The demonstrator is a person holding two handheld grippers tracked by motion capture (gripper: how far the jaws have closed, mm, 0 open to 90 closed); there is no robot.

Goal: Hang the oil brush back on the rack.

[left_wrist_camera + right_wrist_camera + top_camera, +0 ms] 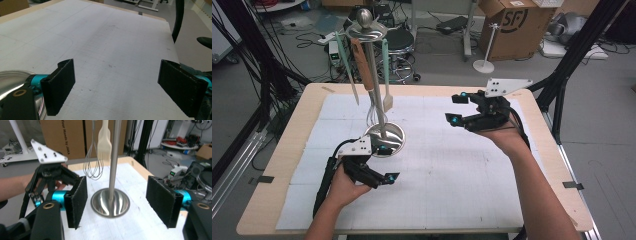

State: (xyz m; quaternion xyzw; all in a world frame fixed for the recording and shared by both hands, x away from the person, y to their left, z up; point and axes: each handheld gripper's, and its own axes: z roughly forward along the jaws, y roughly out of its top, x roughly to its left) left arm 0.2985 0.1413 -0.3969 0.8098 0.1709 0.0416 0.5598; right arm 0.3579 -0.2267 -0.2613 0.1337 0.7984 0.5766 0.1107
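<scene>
Tongs on both my sides stand open and empty: my left gripper point(384, 175) rests just in front of the utensil stand point(384, 138), touching nothing, while my right gripper point(457, 108) faces that stand from well off its right side.

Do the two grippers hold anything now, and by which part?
Nothing is held. The left gripper and the right gripper both stand open with nothing between their jaws.

Glossy metal stand point(379, 95), matt white mat point(452, 165), wooden table point(287, 150)
</scene>
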